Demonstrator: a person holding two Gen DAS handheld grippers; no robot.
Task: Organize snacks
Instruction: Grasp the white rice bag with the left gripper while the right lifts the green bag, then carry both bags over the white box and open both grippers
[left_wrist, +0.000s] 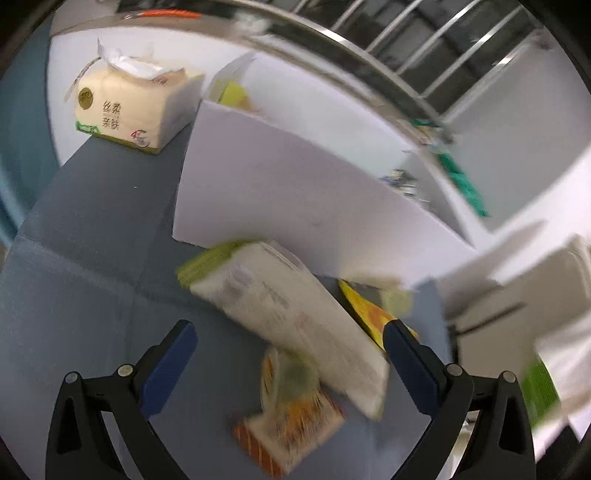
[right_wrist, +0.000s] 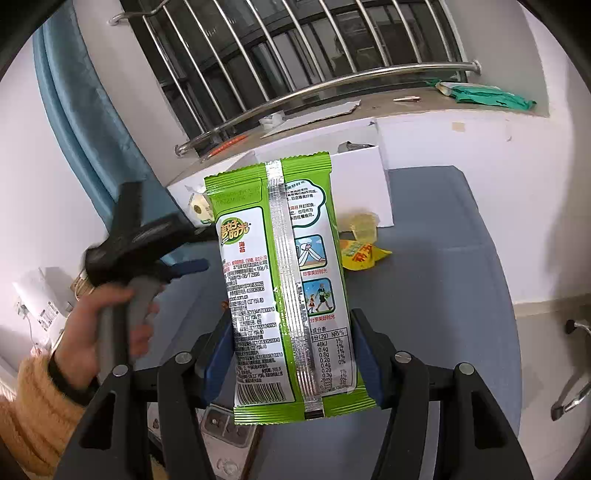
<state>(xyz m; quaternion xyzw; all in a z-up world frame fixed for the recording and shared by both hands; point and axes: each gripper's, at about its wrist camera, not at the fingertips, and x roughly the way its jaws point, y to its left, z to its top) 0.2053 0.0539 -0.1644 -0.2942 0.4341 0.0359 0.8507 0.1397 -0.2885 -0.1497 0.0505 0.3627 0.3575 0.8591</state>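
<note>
- Green-and-white seaweed packet (right_wrist: 286, 280), centre of the right wrist view: upright, raised above the blue table (right_wrist: 436, 280), pinched at its lower end between the right gripper's (right_wrist: 291, 362) blue pads.
- Left gripper (left_wrist: 290, 334), bottom of the left wrist view: jaws spread wide, nothing pinched, over blurred snack packets (left_wrist: 295, 369) lying on the table.
- White box (left_wrist: 280, 192): mid-frame, just behind those packets.
- Tissue pack (left_wrist: 129, 110): upper left.

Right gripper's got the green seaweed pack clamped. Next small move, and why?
Probably carry the green seaweed pack forward over the white box and lower it in. The right gripper holds it clear of the blue table, and the box stands just behind, open at the top.
</note>
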